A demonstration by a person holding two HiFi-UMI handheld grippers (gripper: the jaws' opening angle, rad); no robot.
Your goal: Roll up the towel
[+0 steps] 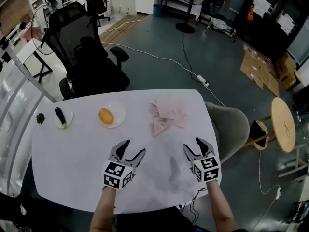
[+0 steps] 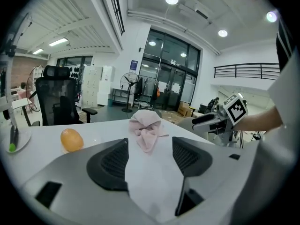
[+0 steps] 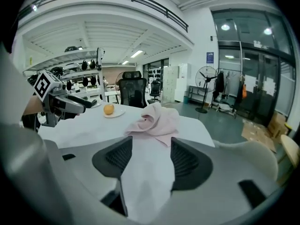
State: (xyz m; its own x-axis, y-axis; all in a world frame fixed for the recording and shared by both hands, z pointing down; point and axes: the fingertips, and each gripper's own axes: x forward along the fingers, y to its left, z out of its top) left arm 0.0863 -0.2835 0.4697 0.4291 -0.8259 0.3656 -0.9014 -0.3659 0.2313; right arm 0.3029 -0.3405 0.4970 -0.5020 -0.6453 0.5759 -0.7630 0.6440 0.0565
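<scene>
Left tongs [image 1: 134, 147]: jaws wide apart, nothing between them but bare surface. They are held just above the near half of the white worktop [image 1: 72, 173] and aimed at its far side, with the marker cube toward the person.

Right tongs [image 1: 192, 144]: jaws likewise apart and empty, over the near right part of the worktop. They stand well apart from the left tongs and are angled a little downward.

Towel [image 1: 166, 114]: pale pink and crumpled into a loose heap with one folded square panel on top. It lies on the far right part of the worktop, ahead of both tongs and touched by neither. In the right gripper view it sits straight beyond the gap of the jaws; in the left gripper view it is also ahead, slightly left of centre.

Orange fruit [image 1: 106, 115]: one, resting on a small white plate [image 1: 118, 117] left of the towel.

Second white plate [image 1: 69, 111]: near the far left corner, carrying a dark elongated vegetable [image 1: 60, 117].

Green item [image 1: 40, 118]: small, on the worktop just left of that plate; its kind cannot be made out.

Black office chair [image 1: 84, 52]: on the floor beyond the worktop's far edge.

Grey chair [image 1: 234, 127]: against the worktop's right side.

Round wooden stool [image 1: 283, 124]: further right, on the floor.
</scene>
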